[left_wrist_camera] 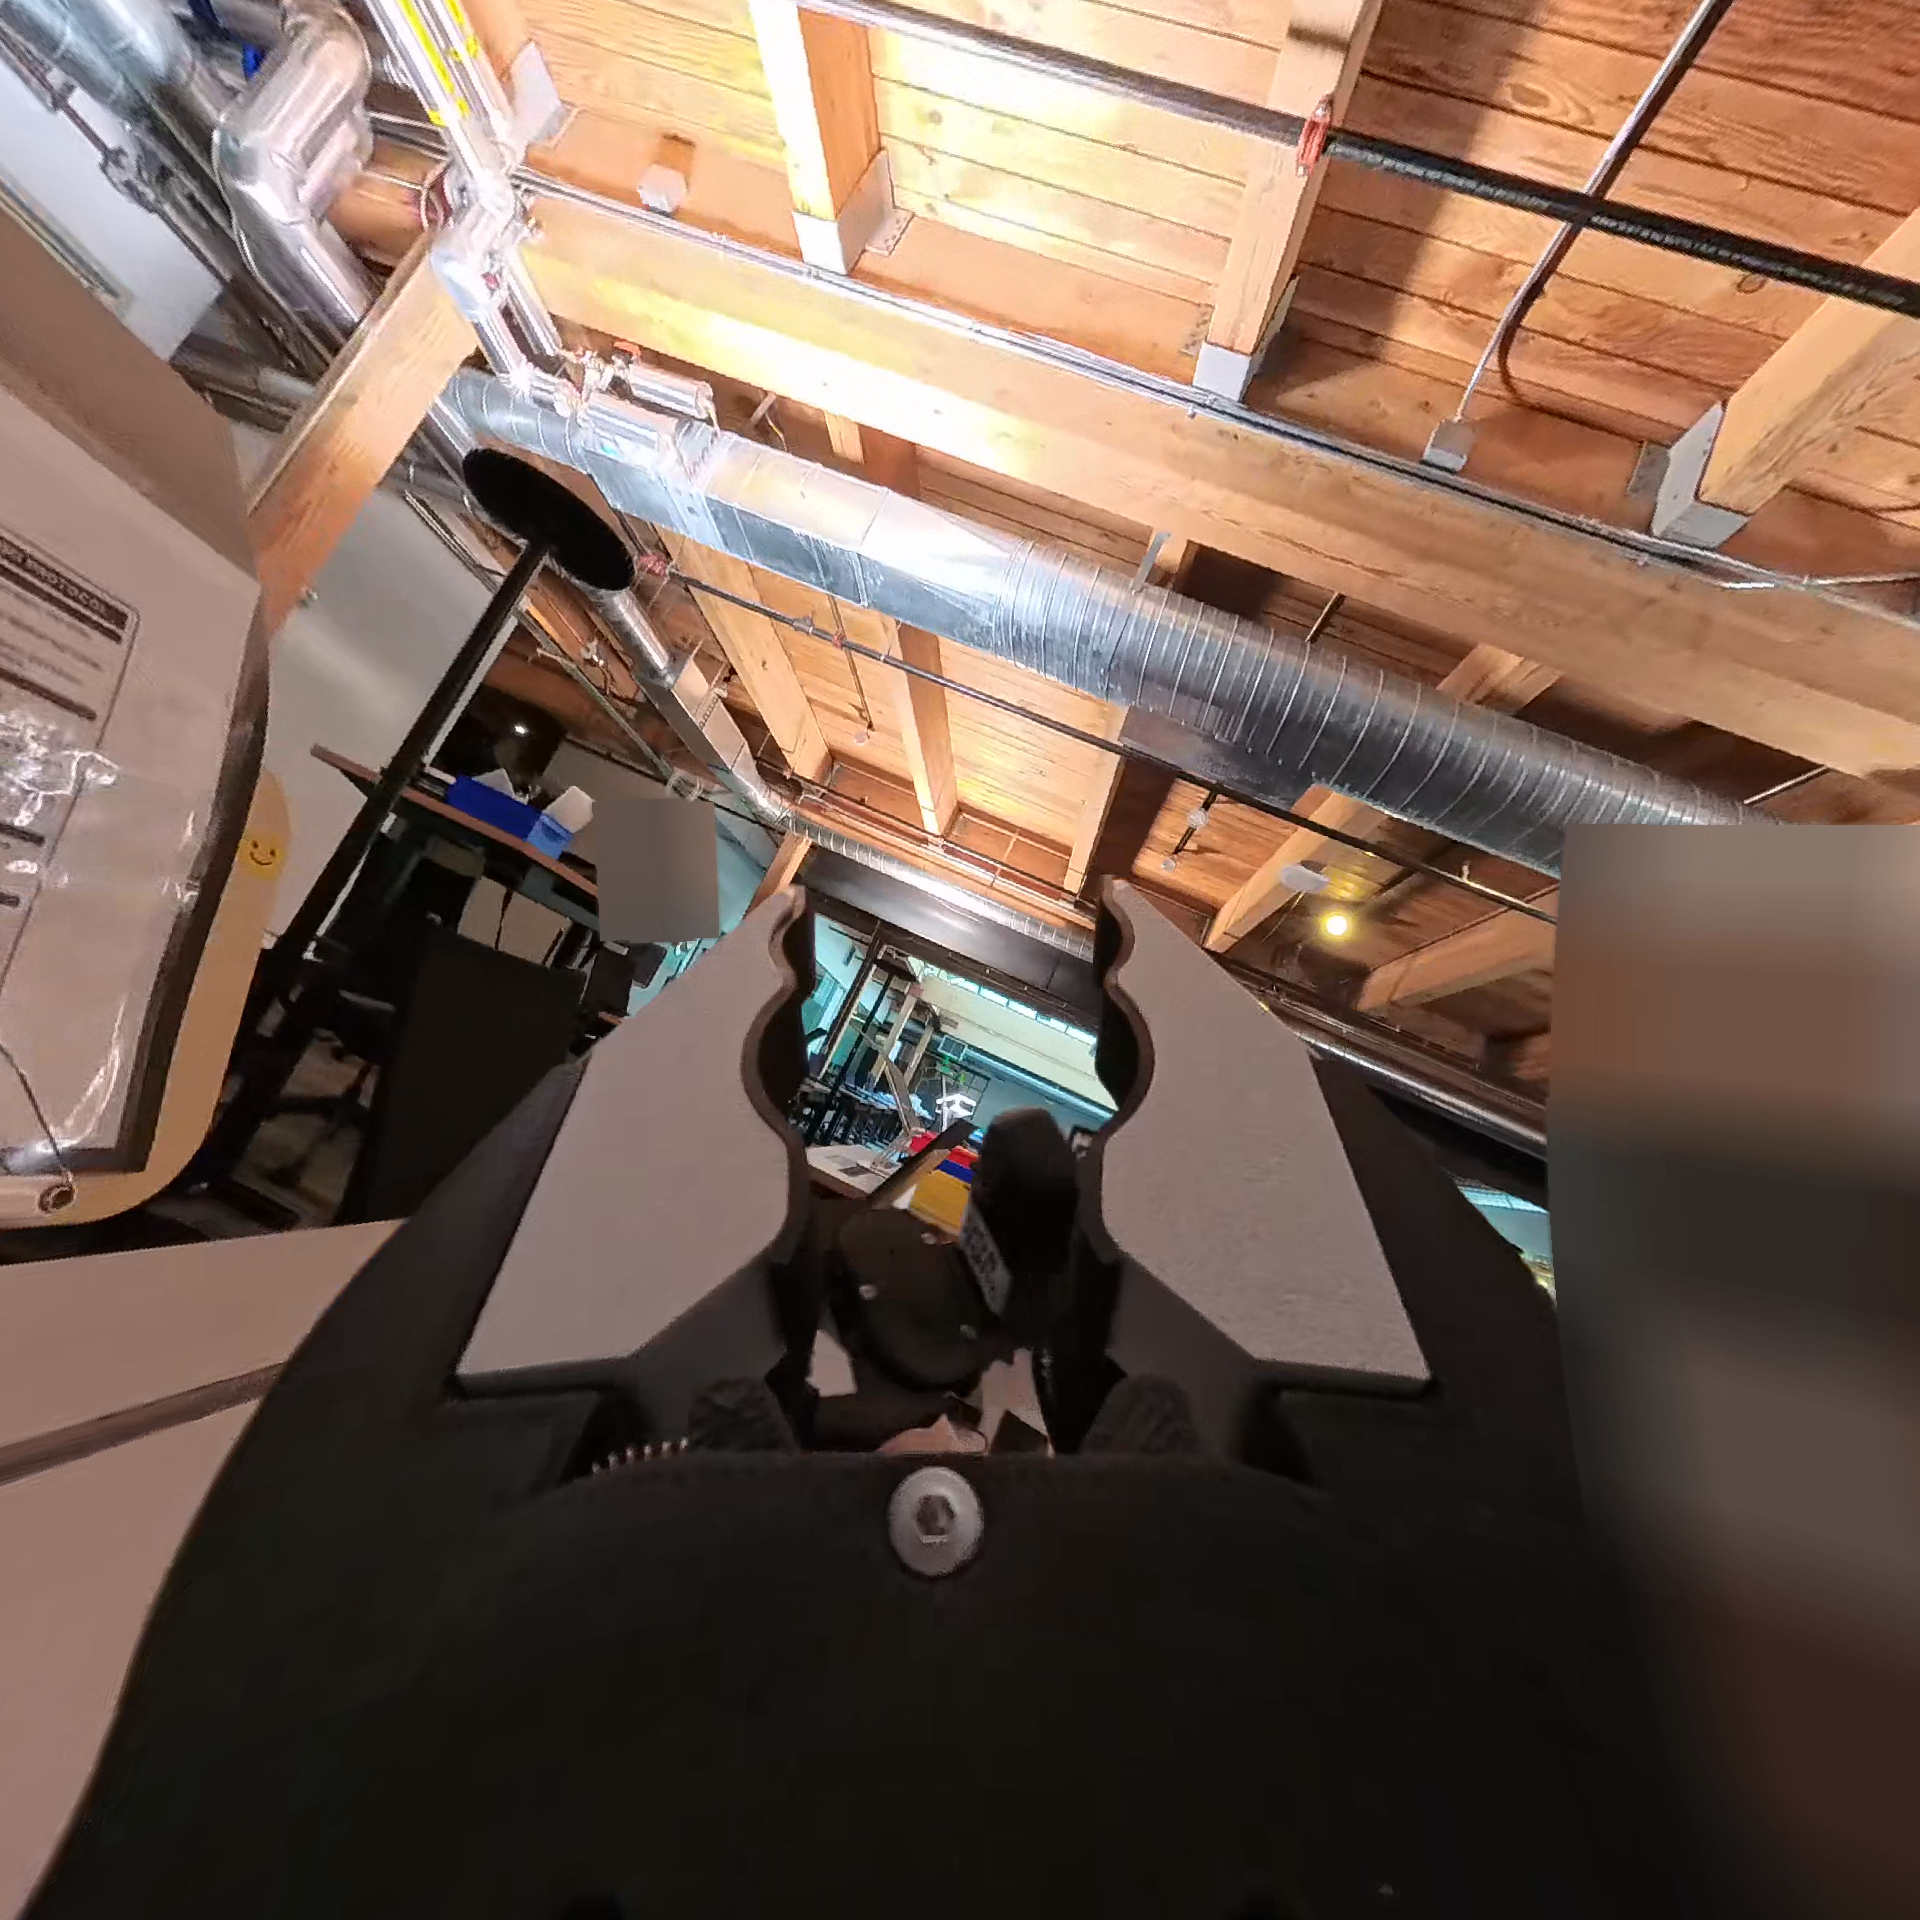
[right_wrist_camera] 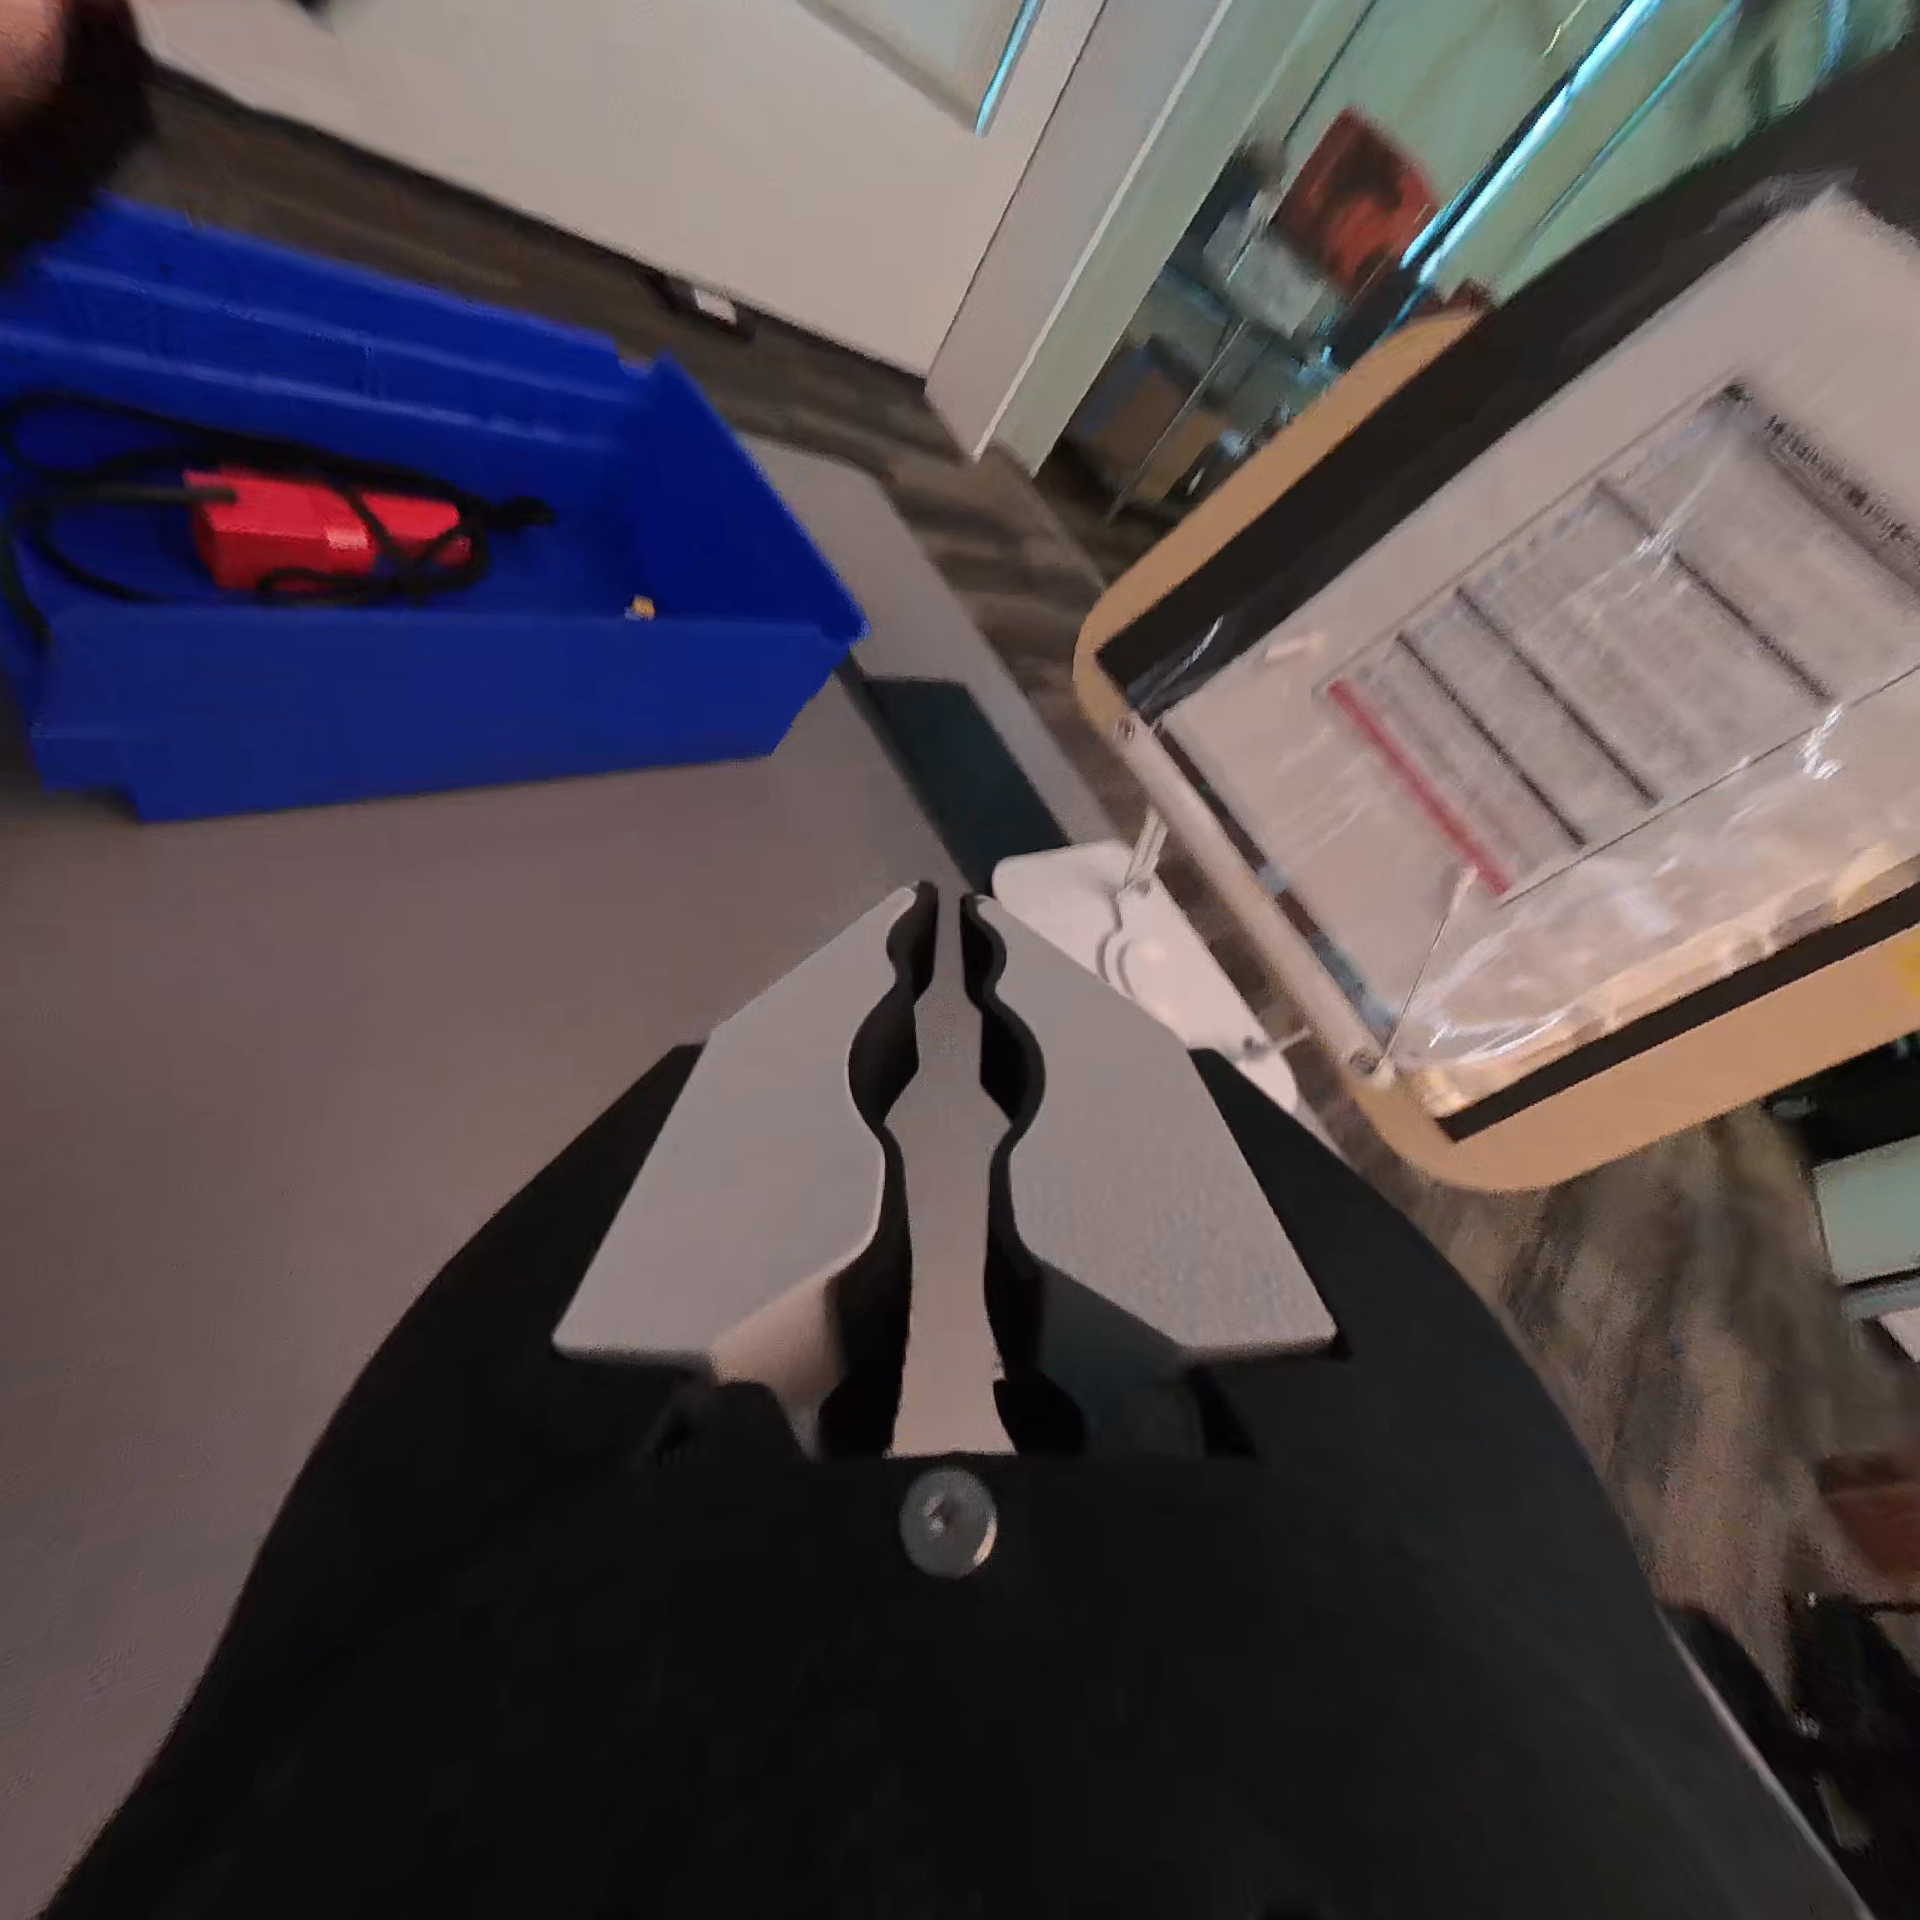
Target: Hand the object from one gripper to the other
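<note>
In the left wrist view my left gripper points up at the ceiling with its jaws wide apart. A dark object with a small white tag shows low between the fingers, close to the right finger; I cannot tell whether it touches them. In the right wrist view my right gripper hovers over a grey table, its jaws almost together with nothing between them. A red object wrapped in black cord lies in a blue bin at the far left of the table.
A framed white board covered in clear plastic stands to the right of the table, on a white base plate; it also shows in the left wrist view. A black pole with a round disc rises at the left. Wooden beams and silver ducts run overhead. The left gripper's tips are roughly 20 cm from the right gripper's.
</note>
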Demonstrator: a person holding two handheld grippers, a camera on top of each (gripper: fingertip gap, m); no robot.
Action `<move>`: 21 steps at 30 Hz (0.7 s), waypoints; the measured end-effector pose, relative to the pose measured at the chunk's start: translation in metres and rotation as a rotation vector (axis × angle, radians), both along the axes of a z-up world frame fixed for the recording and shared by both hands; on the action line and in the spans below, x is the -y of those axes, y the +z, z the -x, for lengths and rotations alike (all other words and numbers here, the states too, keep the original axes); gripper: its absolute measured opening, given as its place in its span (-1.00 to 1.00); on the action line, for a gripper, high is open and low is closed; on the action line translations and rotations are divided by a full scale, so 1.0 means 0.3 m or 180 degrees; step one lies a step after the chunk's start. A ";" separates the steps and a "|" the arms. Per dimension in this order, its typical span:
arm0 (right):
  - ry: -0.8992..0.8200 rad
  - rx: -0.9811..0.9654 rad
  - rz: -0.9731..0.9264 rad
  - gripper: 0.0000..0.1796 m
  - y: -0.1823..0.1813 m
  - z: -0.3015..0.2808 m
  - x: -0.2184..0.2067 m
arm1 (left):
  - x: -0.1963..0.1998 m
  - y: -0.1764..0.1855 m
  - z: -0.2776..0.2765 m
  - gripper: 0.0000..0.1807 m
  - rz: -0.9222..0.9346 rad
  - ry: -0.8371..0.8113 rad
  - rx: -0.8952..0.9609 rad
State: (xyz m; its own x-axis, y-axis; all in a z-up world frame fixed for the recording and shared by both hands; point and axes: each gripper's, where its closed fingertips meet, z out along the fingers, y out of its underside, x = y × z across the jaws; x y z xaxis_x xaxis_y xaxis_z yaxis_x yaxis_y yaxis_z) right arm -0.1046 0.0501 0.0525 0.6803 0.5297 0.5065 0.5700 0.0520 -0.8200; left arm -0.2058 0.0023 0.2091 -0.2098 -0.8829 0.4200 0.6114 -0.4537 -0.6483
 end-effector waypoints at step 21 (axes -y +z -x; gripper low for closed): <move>-0.1031 -0.0058 0.4653 -0.96 -0.648 -0.330 1.483 | 0.195 0.137 0.097 -0.35 -0.0866 0.0449 -0.0213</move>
State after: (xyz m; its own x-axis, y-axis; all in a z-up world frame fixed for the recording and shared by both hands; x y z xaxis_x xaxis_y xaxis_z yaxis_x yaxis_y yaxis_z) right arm -0.0056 -0.3948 -0.1421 0.8644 0.3766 -0.3331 0.3854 -0.9218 -0.0420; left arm -0.2350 -0.0561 0.2501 -0.0572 -0.9832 0.1731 0.6078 -0.1719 -0.7752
